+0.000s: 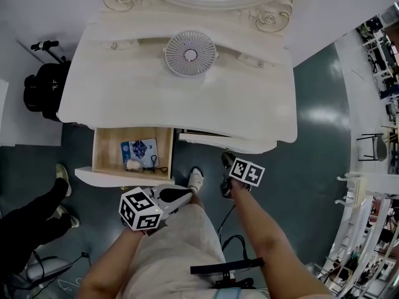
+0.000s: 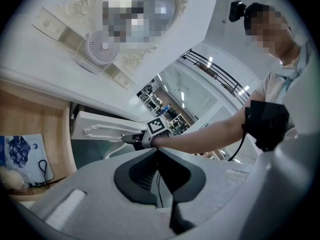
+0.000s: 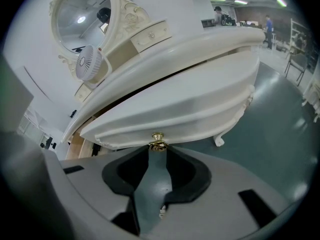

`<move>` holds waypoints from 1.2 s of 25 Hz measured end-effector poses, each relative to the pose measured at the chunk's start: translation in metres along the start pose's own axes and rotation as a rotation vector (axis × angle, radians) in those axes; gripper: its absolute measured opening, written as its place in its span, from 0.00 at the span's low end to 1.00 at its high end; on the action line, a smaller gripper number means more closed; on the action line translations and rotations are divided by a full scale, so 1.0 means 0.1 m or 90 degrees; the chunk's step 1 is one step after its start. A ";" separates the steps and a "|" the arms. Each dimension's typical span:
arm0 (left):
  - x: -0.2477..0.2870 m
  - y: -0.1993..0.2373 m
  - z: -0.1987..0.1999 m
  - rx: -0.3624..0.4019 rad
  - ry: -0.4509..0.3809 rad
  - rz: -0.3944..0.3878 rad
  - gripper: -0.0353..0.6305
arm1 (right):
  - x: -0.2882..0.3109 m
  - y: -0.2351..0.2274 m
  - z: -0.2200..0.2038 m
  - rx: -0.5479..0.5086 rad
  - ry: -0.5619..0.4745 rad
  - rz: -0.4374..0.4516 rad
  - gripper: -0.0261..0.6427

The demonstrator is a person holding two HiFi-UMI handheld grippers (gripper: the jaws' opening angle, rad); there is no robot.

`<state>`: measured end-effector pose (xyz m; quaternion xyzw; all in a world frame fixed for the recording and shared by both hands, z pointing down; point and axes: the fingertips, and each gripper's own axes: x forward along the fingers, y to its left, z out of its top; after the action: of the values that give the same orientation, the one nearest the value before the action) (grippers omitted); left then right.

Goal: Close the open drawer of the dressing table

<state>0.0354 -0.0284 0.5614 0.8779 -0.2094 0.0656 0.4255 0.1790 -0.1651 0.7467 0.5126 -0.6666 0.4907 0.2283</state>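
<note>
The white dressing table (image 1: 249, 104) has its left drawer (image 1: 103, 151) pulled far out; a blue packet (image 1: 138, 149), a pale lump and a black cord lie in it. The middle drawer front (image 3: 190, 109) stands slightly out from under the tabletop. My right gripper (image 3: 158, 146) is shut on that drawer's brass knob (image 3: 158, 137), which sits between the jaw tips. In the head view the right gripper (image 1: 225, 159) reaches the drawer front (image 1: 212, 141). My left gripper (image 1: 187, 194) hangs shut and empty just right of the open drawer's front panel (image 1: 112, 178); its tips meet in the left gripper view (image 2: 157, 150).
A small white fan (image 1: 190, 55) stands on the tabletop below the mirror frame (image 1: 268, 17). My own feet (image 1: 196, 179) are under the table edge. Another person's legs and shoes (image 1: 43, 207) are at the left, a black bag (image 1: 40, 86) behind them. Cables (image 1: 234, 242) lie on the floor.
</note>
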 end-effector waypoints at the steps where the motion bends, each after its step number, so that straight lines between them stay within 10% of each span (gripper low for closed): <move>1: 0.00 0.01 0.01 0.000 -0.002 0.002 0.06 | 0.01 0.00 0.01 -0.001 0.001 0.001 0.22; 30: 0.03 0.12 0.05 -0.009 -0.012 0.019 0.06 | 0.26 0.07 0.42 0.020 -0.019 0.001 0.21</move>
<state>0.0326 -0.0395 0.5682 0.8721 -0.2274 0.0619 0.4289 0.1716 -0.2147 0.7473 0.5227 -0.6626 0.4935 0.2102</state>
